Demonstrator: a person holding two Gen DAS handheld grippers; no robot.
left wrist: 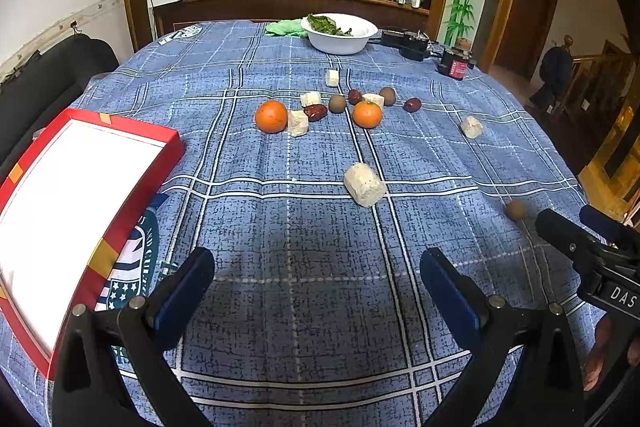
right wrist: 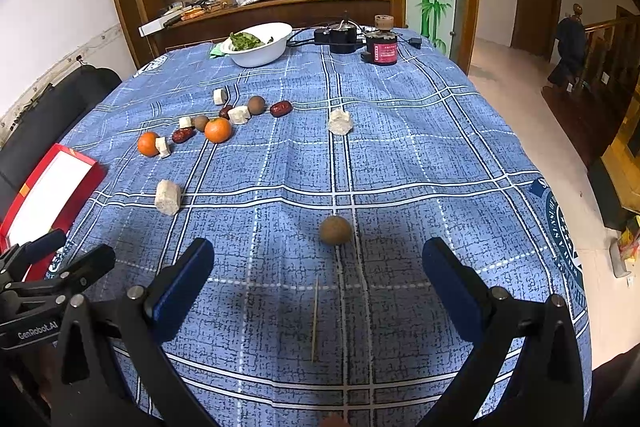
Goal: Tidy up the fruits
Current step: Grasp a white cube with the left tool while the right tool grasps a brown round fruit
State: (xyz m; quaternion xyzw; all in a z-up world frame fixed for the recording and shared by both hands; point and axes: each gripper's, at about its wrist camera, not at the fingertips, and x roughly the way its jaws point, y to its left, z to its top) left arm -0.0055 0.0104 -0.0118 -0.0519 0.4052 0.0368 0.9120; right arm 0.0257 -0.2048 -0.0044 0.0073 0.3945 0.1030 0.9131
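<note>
Blue plaid tablecloth (right wrist: 420, 147): brown fruit (right wrist: 335, 230) lies just ahead of spread right tongs (right wrist: 318, 279); left tongs (left wrist: 318, 291) spread.

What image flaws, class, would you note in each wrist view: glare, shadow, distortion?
Left wrist view: the red tray's white inside is blown out, its edges bow, and shadow lies between the left gripper's open jaws. Right wrist view: similar shadow around the brown round fruit ahead of the right gripper; black corners.

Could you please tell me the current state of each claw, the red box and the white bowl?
Left claw: open, empty, above the cloth.
Right claw: open, empty, facing the lone round brown fruit.
Shallow red cardboard box: open, white inside, no fruit.
White plastic bowl: upright, holding green leaves.
</note>
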